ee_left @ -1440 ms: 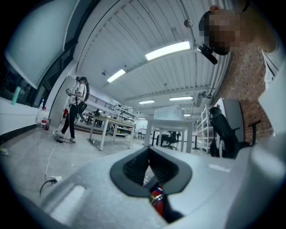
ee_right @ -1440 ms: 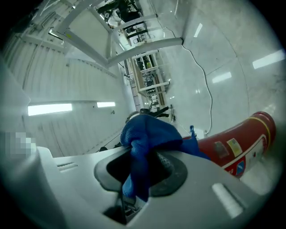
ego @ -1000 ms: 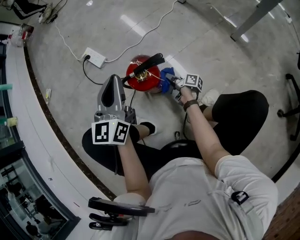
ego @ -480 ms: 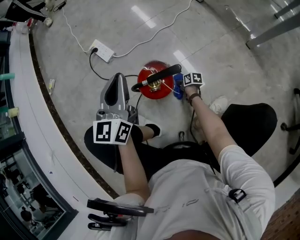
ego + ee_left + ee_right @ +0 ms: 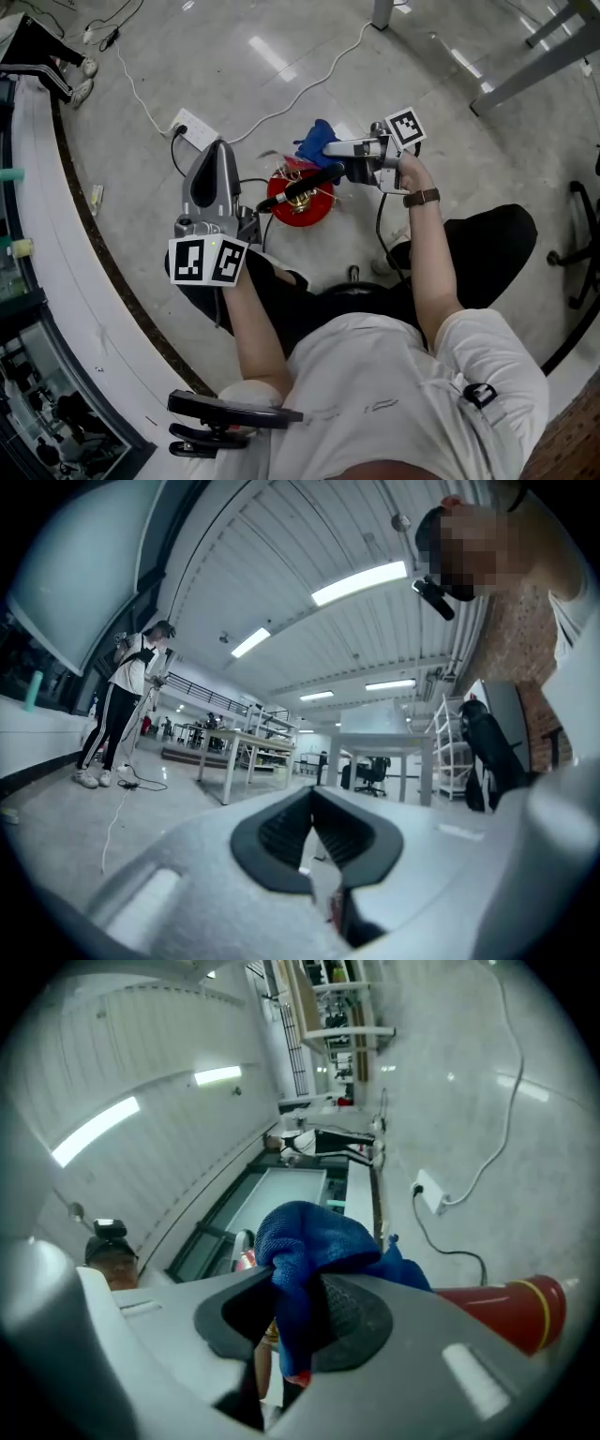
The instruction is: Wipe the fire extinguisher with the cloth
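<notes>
The red fire extinguisher [image 5: 305, 204] stands on the floor in front of the person's knees, its black handle [image 5: 300, 185] lying across the top. My right gripper [image 5: 330, 148] is shut on the blue cloth [image 5: 314, 141] and holds it just above and behind the extinguisher's top. In the right gripper view the blue cloth [image 5: 309, 1241] bulges out between the jaws, with the extinguisher's red body [image 5: 511, 1312] at lower right. My left gripper [image 5: 219, 148] is raised to the left of the extinguisher, apart from it; the left gripper [image 5: 312, 799] looks shut with nothing in it.
A white power strip [image 5: 192, 123] with cables lies on the floor behind the extinguisher. A curved white counter [image 5: 66, 244] runs along the left. Metal table legs [image 5: 525, 56] stand at the back right, a chair base [image 5: 581, 234] at the right. Another person [image 5: 127, 705] stands far off.
My right gripper has lifted the blue cloth from the extinguisher's right side up and over to behind its top. The left gripper has barely moved.
</notes>
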